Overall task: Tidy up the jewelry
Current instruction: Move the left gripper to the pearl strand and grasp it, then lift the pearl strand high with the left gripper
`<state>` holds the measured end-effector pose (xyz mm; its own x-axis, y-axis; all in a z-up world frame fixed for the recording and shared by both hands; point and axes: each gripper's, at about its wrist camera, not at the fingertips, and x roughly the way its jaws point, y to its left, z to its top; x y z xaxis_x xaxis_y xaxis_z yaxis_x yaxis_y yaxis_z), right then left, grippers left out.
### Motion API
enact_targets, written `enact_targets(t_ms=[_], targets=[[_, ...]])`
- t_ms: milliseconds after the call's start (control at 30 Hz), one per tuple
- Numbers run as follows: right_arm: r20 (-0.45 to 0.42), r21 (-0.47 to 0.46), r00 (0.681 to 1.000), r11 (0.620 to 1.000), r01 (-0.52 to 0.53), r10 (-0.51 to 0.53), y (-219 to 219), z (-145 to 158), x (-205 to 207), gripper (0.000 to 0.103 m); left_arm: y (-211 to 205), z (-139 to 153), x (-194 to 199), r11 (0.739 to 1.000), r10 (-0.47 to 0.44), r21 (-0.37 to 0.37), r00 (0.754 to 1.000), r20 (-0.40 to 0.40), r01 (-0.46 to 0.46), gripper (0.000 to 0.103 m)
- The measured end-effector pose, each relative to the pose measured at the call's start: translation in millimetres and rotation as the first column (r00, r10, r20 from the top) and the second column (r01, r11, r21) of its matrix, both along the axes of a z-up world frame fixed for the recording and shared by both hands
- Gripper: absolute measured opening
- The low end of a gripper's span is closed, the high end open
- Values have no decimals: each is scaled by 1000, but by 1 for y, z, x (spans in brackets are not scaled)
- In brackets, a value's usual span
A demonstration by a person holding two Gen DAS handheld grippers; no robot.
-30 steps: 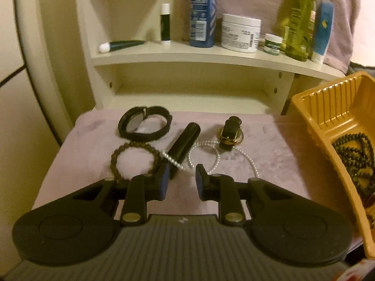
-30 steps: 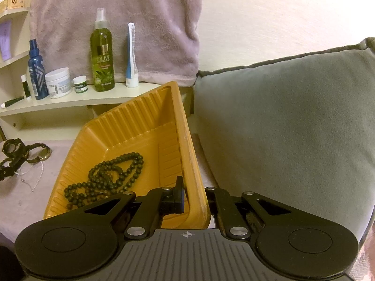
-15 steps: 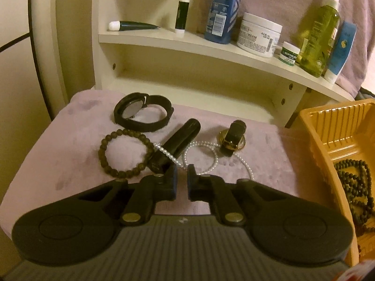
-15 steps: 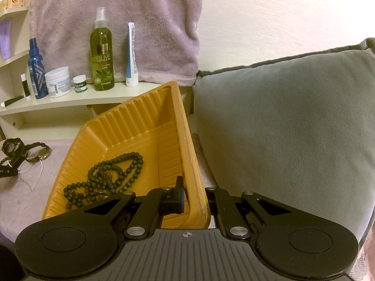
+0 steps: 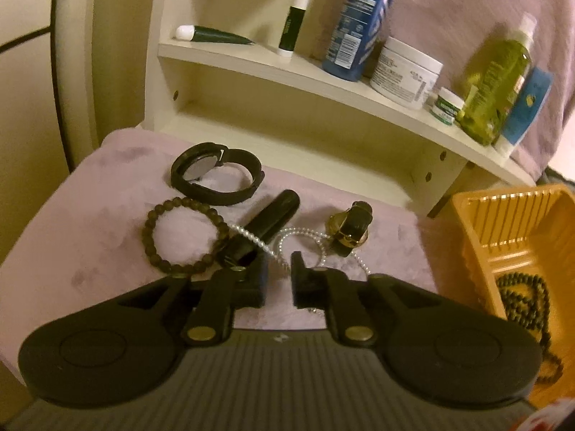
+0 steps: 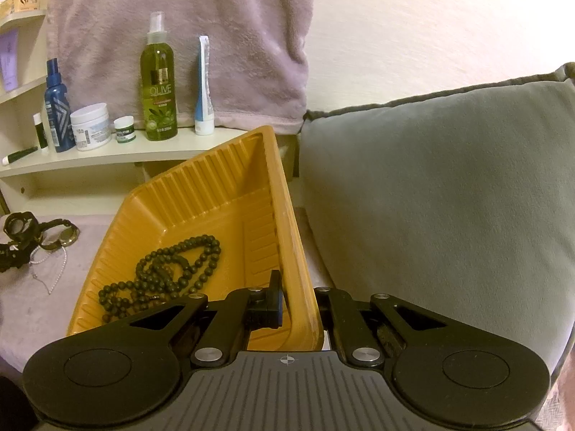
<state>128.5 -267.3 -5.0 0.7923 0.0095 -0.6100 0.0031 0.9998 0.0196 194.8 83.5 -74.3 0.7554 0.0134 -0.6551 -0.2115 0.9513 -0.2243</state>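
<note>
On the pink cloth (image 5: 107, 194) lie a black watch (image 5: 215, 174), a brown bead bracelet (image 5: 183, 237), a black strap piece (image 5: 273, 215), a gold-cased watch (image 5: 350, 231) and a pearl necklace (image 5: 251, 237). My left gripper (image 5: 279, 273) hovers low over the pearls. Its jaws are opening, a narrow gap shows, and the strand runs to the fingertips without being pinched. The yellow tray (image 6: 215, 194) holds a dark bead necklace (image 6: 165, 273). My right gripper (image 6: 300, 305) is shut on the tray's right wall.
A cream shelf (image 5: 323, 82) behind the cloth carries a blue bottle (image 5: 363, 18), a white jar (image 5: 406, 72), a green spray bottle (image 6: 159, 82) and tubes. A grey cushion (image 6: 449, 197) presses against the tray's right side. A pink towel (image 6: 179, 18) hangs behind.
The left gripper has rolled, so its view tilts. Its jaws closed near the pearl strand, then parted slightly. The right gripper and the tray have not moved.
</note>
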Motion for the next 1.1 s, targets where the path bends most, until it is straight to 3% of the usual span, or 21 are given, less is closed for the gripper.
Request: enact_targets(t_ms=[267, 400, 700, 1100], targets=[[-2, -1, 1000, 1000, 2, -2, 0, 0, 0, 6, 1, -1, 3, 998, 46, -42, 999, 16, -45, 16], [-1, -1, 1000, 1000, 1, -1, 0, 0, 1, 6, 3, 5, 1, 999, 35, -18, 999, 39, -35, 3], [1, 0, 1000, 1000, 0, 0, 0, 0, 1, 6, 6, 34, 5, 996, -83, 53, 992, 99, 78, 2], [8, 7, 1000, 1000, 2, -2, 2, 2, 0, 6, 2, 94, 15, 977, -213, 70, 958, 191, 203, 2]])
